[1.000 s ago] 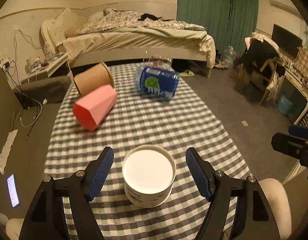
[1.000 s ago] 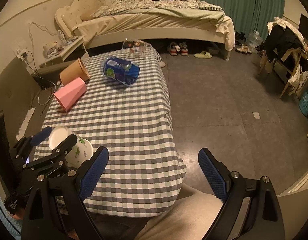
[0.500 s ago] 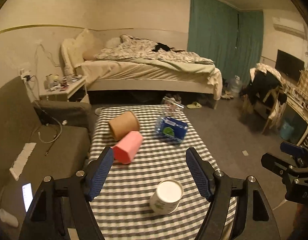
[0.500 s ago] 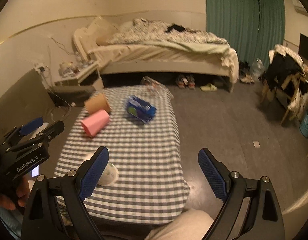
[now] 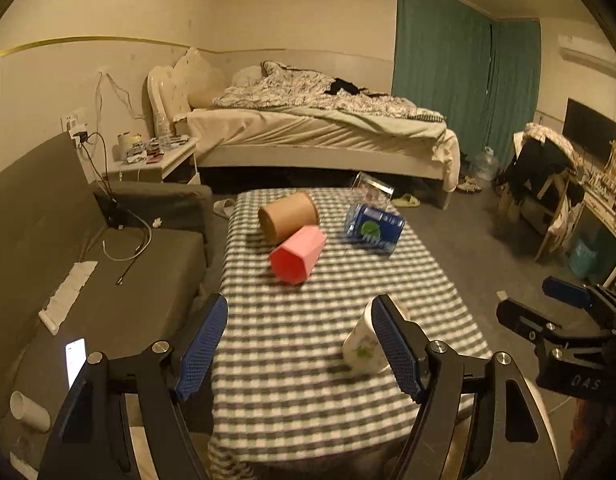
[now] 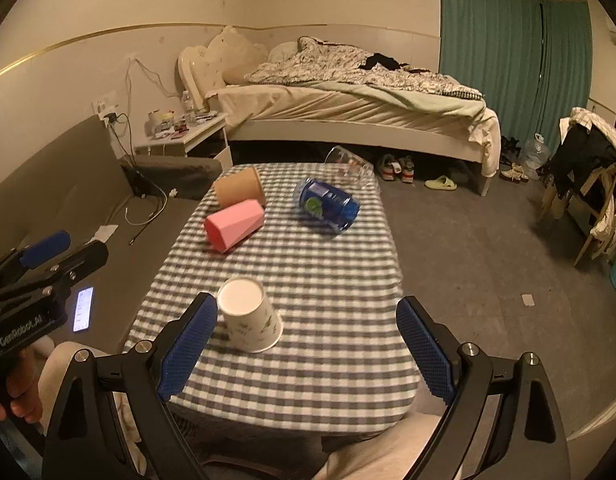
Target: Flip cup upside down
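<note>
A white paper cup [image 6: 250, 318] with green print stands upside down, base up, near the front of the checked table [image 6: 327, 272]. In the left wrist view the cup [image 5: 361, 346] is partly hidden behind my right-hand finger. My left gripper [image 5: 298, 346] is open and empty, held back above the table's front left; it also shows in the right wrist view [image 6: 40, 264]. My right gripper [image 6: 306, 350] is open and empty, above the front edge, with the cup just beyond its left finger; it also shows in the left wrist view [image 5: 559, 320].
A pink cup [image 6: 234, 224], a brown paper cup [image 6: 239, 192], a blue cup [image 6: 325, 205] and a clear cup [image 6: 347, 166] lie on their sides at the far half of the table. A grey sofa [image 5: 68, 264] with a lit phone [image 5: 75, 360] lies left. A bed [image 5: 319, 132] stands behind.
My left gripper has let go of the upturned cup and pulled back and to the left, away from it. My right gripper has also drawn back and now faces the table.
</note>
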`<state>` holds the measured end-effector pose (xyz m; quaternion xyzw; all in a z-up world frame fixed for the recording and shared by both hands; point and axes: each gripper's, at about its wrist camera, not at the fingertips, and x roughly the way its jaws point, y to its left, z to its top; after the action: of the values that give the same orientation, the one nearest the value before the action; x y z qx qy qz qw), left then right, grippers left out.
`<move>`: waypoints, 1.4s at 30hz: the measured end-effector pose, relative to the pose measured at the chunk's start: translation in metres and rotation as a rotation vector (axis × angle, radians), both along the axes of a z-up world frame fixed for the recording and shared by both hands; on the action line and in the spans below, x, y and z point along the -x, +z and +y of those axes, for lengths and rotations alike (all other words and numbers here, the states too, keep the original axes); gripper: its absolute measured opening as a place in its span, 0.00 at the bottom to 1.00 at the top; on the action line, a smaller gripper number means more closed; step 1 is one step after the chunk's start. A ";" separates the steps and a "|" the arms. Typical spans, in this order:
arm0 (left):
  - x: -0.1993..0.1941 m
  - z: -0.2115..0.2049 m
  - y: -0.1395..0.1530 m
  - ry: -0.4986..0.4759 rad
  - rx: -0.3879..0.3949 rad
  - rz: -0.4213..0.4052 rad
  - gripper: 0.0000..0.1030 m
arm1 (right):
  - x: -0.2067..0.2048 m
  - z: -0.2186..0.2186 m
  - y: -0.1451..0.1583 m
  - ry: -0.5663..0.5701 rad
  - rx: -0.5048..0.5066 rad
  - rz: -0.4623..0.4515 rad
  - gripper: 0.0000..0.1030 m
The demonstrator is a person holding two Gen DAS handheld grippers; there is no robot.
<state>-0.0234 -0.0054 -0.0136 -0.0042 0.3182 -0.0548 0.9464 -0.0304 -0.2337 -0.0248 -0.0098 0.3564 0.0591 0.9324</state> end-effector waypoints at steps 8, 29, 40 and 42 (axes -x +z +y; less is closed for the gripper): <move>0.006 -0.002 -0.017 -0.013 -0.005 0.023 0.75 | 0.003 0.003 -0.025 -0.020 0.010 0.037 0.89; 0.000 0.002 -0.015 0.050 -0.006 0.010 1.00 | -0.003 0.001 -0.035 -0.039 0.025 0.050 1.00; 0.000 0.002 -0.018 0.050 -0.017 0.015 1.00 | -0.002 -0.003 -0.034 -0.058 0.025 0.047 1.00; 0.001 0.002 -0.017 0.052 -0.021 0.013 1.00 | -0.002 -0.003 -0.034 -0.060 0.026 0.046 1.00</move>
<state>-0.0240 -0.0032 -0.0311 -0.0026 0.3245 -0.0267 0.9455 -0.0281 -0.2370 -0.0588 -0.0098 0.3786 0.0269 0.9251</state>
